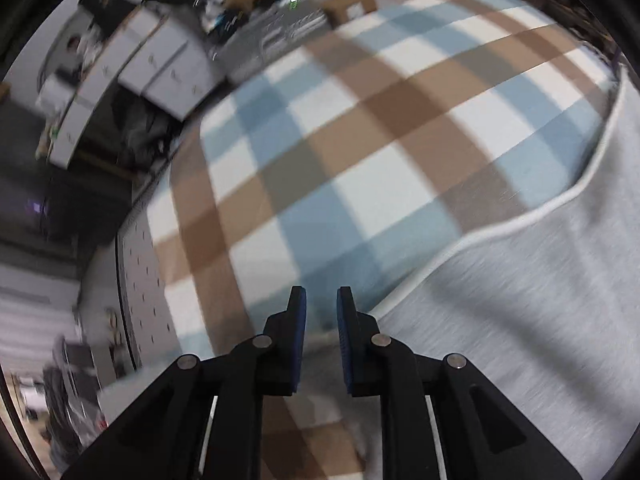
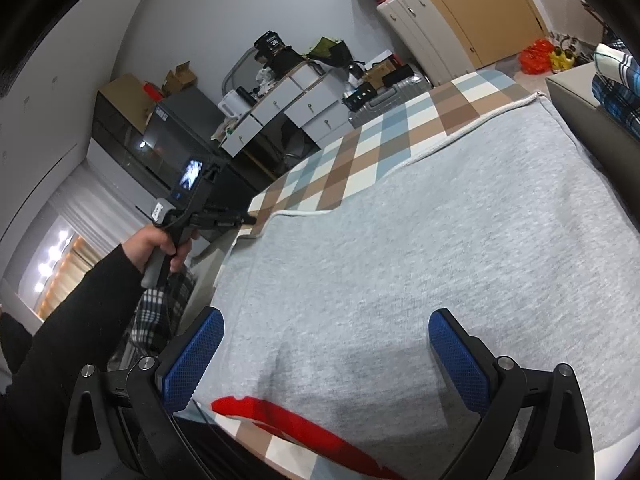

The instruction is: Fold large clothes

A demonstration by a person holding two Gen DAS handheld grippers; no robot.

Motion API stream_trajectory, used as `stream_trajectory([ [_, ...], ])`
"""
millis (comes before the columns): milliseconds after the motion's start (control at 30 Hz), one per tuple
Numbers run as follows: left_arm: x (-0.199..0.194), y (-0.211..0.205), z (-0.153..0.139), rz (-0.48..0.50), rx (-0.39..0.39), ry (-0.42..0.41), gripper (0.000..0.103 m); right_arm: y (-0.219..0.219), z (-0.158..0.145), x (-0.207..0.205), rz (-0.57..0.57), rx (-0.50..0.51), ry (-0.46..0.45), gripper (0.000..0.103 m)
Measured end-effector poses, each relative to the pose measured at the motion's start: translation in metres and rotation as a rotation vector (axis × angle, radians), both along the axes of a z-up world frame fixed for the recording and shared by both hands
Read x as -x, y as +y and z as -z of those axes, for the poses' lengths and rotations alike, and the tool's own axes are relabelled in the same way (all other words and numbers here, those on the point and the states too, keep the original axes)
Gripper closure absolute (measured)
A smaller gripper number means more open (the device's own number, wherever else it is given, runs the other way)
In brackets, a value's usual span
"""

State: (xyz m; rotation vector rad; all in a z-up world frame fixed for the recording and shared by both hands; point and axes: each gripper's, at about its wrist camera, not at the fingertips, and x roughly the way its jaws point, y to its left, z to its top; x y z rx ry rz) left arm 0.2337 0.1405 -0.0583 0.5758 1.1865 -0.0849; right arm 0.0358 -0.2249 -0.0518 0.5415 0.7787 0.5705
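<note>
- The grey sweatshirt (image 2: 420, 248) lies spread flat over the checked bedcover (image 2: 360, 148), covering most of the near part of the bed; its white-corded edge (image 2: 460, 136) runs diagonally across the checks.
- A red strip (image 2: 296, 424) lies along the garment's near edge, between the right gripper's fingers.
- The right gripper (image 2: 326, 360) hovers over the grey cloth with its jaws spread wide, holding nothing.
- The left gripper (image 1: 321, 304) points down at the bedcover just beside the garment's white hem (image 1: 520, 220); its blue pads stand close together with a narrow gap, and nothing is visibly caught between them.
- In the right wrist view a hand (image 2: 164, 248) in a black sleeve holds that gripper at the bed's left edge.
- Beyond the hem, bare checked cover stretches to the far edge.
- White drawer units (image 2: 296, 104) and a suitcase (image 2: 384, 100) crowd the far side.
</note>
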Motion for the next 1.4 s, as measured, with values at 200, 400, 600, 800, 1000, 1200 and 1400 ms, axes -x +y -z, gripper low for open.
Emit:
stream_trajectory([
  [200,0.026,0.025,-0.013,-0.013,0.159,0.040,0.092,-0.005,-0.002,-0.001,0.014,-0.029,0.005,0.000],
  [400,0.069,-0.001,-0.022,0.045,0.574,0.110,0.028,-0.010,-0.007,0.000,0.067,0.018,-0.020,0.000],
  [600,0.077,-0.003,0.027,-0.007,0.579,0.106,0.028,0.015,-0.018,-0.029,0.096,0.441,0.020,0.000],
  [800,0.100,-0.010,0.020,-0.001,0.502,0.010,0.028,0.025,0.030,-0.052,-0.015,0.762,0.193,0.000],
  [1000,0.134,-0.005,-0.007,-0.045,0.479,-0.017,0.028,0.004,0.014,-0.059,-0.052,0.811,0.302,0.001],
  [1200,0.181,-0.033,-0.011,0.034,0.605,-0.020,0.028,0.055,-0.040,-0.046,-0.132,0.567,0.145,0.000],
  [1400,0.192,-0.033,0.017,-0.052,0.554,-0.101,0.008,0.114,0.014,-0.032,-0.196,0.804,0.129,0.000],
])
